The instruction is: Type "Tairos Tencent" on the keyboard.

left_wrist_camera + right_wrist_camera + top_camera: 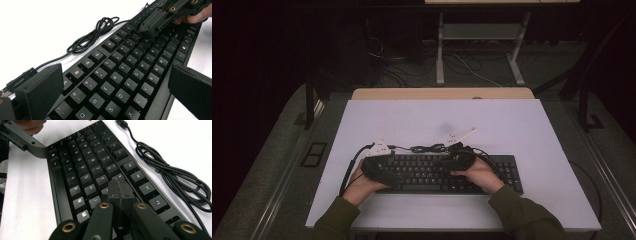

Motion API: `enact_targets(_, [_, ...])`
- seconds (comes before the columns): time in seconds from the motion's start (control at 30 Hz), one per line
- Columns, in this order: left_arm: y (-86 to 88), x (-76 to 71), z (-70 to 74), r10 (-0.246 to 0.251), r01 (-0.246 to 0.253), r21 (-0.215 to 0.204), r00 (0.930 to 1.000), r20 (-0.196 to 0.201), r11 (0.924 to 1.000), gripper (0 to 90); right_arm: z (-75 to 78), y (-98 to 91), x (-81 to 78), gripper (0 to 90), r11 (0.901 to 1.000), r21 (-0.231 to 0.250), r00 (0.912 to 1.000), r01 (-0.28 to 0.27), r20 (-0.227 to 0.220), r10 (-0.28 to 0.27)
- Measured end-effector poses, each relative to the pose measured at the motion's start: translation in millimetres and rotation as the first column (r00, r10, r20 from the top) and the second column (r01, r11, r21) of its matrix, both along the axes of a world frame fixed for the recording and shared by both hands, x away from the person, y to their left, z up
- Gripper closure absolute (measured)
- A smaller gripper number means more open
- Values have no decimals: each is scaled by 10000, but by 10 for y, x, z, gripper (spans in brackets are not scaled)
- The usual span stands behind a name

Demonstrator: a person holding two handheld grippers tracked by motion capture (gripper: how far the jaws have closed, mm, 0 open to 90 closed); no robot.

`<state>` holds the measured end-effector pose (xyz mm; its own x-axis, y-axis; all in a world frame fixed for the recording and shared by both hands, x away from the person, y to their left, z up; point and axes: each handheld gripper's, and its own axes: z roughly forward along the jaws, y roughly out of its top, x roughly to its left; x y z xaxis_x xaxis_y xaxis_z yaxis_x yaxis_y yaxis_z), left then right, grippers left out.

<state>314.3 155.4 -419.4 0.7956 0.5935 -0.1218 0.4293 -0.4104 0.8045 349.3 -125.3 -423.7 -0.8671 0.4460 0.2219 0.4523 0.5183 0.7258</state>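
A black keyboard lies on the white table top, near the front. Its bundled black cable rests just behind it. My left gripper hovers over the keyboard's left end. In the left gripper view it is open wide, its jaws straddling the letter keys with nothing between them. My right gripper is over the middle of the keyboard. In the right gripper view it is shut, its tip on or just above the keys beside the function row. The cable lies to its right.
A wooden desk edge runs behind the white top. Beyond it, on the dark carpet, stand the legs of another table among loose floor cables. Bare white surface stretches behind and to both sides of the keyboard.
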Motion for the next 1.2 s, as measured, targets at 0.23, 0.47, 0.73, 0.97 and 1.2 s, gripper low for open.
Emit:
enact_targets(0.23, [1,2,1,-8,8,9,10000,22,10000,0,-41,35,-4,892,9996,-282,10000,-92,-4,92])
enact_targets(0.47, [4,0,7,-23,23,33,10000,37,10000,0,-73,66,-7,892,9989,-459,9999,-106,-51,104])
enact_targets(0.73, [-3,-7,7,-6,5,28,10000,38,10000,0,-96,81,-25,893,9973,-697,9998,-213,-77,208])
enact_targets(0.97, [-5,-3,4,-2,2,12,10000,19,10000,0,-26,34,-11,892,9992,-396,9999,-90,91,94])
enact_targets(1.2, [-1,-5,7,-14,14,29,10000,35,10000,0,30,-26,3,888,9999,-105,9998,89,167,-87])
